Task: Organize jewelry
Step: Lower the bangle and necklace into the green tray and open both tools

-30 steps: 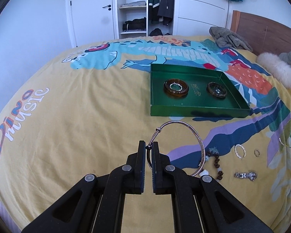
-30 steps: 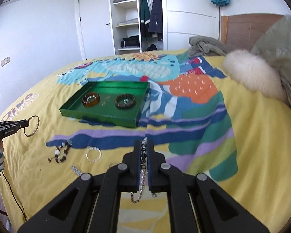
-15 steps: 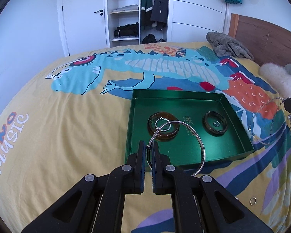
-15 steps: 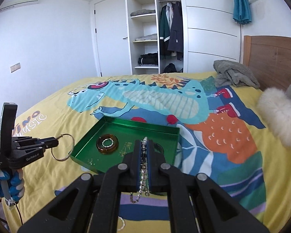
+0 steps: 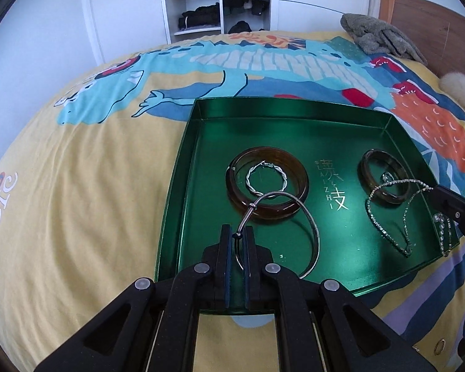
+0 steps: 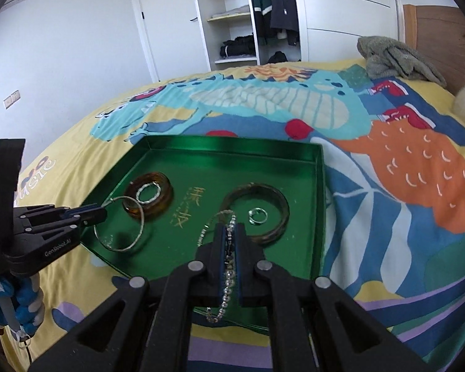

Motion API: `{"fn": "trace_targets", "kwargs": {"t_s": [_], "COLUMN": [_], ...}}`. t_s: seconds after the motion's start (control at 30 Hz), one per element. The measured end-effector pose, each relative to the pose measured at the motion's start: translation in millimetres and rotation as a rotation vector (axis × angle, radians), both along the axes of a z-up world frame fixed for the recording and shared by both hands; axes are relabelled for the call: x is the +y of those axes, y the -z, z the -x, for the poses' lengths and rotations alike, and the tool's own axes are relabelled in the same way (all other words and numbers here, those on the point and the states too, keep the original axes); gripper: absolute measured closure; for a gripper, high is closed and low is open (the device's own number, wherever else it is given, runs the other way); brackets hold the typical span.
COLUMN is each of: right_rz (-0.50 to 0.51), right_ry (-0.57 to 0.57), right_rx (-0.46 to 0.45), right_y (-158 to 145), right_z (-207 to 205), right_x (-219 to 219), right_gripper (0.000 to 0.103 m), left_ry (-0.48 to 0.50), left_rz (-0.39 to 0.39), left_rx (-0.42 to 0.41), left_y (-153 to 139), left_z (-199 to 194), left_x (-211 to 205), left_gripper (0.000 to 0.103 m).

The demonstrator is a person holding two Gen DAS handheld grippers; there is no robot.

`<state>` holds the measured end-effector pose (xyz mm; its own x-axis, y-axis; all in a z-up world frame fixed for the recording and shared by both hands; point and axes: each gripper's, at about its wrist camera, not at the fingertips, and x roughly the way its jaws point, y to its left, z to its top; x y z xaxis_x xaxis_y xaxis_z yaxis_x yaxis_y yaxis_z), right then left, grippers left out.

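1. The left gripper (image 5: 238, 238) is clamped on a thin silver hoop bangle (image 5: 307, 217), pinched at its near edge; the hoop stands out over the near-left part of the green tray (image 5: 183, 167).
2. The right gripper (image 6: 230, 232) is clamped on a rhinestone chain (image 6: 226, 282), which is threaded between the jaws and hangs in a loop over the right part of the tray.
3. Compared with one second ago, both grippers are now positioned over the tray; earlier, they were held above the yellow bedspread (image 5: 77, 201), well short of it.
4. Inside the tray, a brown bangle (image 5: 297, 173) is seen at the left with a twisted silver ring (image 5: 251, 176) lying within it. A darker bangle (image 5: 369, 161) is seen at the right with a small ring (image 6: 258, 216) inside it.
5. The hoop is held just near of the brown bangle; whether it touches the tray floor cannot be told.
6. Judgement: transport is complete for both pieces, and release into the tray is the step in hand. Bare floor near each bangle appears available.
7. Risk: the dangling chain may be caught on the near rim or snagged on the darker bangle when released.
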<state>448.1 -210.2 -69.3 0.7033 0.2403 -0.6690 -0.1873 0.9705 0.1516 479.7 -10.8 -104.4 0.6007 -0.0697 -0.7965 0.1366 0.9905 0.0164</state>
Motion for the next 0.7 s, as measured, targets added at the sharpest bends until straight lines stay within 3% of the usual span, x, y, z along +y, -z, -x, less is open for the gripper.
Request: {"fn": "trace_targets", "kwargs": {"t_s": [0.37,0.47,0.57,0.7], "right_rz": [0.000,-0.007,0.000,-0.010], "right_ry": [0.036,0.035,0.037,0.033], "right_rx": [0.091,0.084,0.070,0.023], "right_y": [31,26,15,-11], "right_z": [-5,-4,0,17], "right_x": [-20,-22,-24,-26], "right_gripper": [0.097,0.095,0.080,0.079], "left_ry": [-0.029,-0.032,-0.046,-0.053], "left_rz": [0.001,0.040,0.060,0.061], "left_rx": [0.031,0.031,0.019,-0.024], "left_y": [9,5,-6,-33], "left_z": [-2,-3,0,13], "left_x": [3,7,11,18], "left_gripper": [0.097,0.096,0.095,0.093]}}
